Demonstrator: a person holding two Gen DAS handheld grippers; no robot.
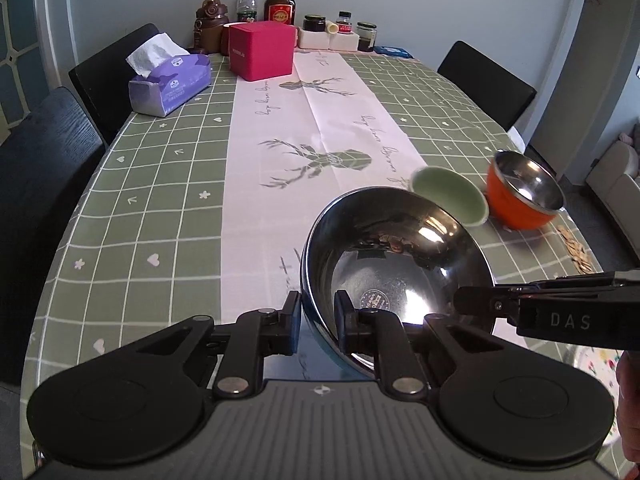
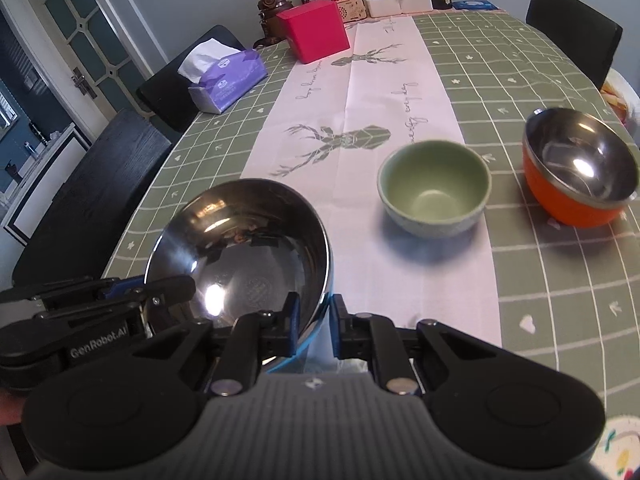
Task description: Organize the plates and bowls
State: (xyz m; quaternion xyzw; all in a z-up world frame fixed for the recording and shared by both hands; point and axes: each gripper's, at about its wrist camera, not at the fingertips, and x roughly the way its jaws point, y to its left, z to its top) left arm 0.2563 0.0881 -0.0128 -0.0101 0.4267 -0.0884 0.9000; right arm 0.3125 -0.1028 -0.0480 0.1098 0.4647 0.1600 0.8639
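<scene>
A steel bowl with a blue outside (image 1: 396,256) (image 2: 244,248) is gripped on its rim by both grippers. My left gripper (image 1: 318,316) is shut on its near-left rim; it shows in the right wrist view (image 2: 176,292) at the bowl's left. My right gripper (image 2: 314,326) is shut on its near-right rim; it shows in the left wrist view (image 1: 472,300). A green ceramic bowl (image 2: 434,188) (image 1: 450,194) and an orange steel-lined bowl (image 2: 580,164) (image 1: 524,192) stand on the table to the right.
The table (image 2: 540,80) has a green checked cloth with a white runner. A tissue box (image 1: 170,80), a red box (image 1: 262,50), bottles and jars (image 1: 280,0) stand at the far end. Black chairs (image 1: 40,184) stand at both sides. A patterned plate edge (image 2: 616,452) lies near right.
</scene>
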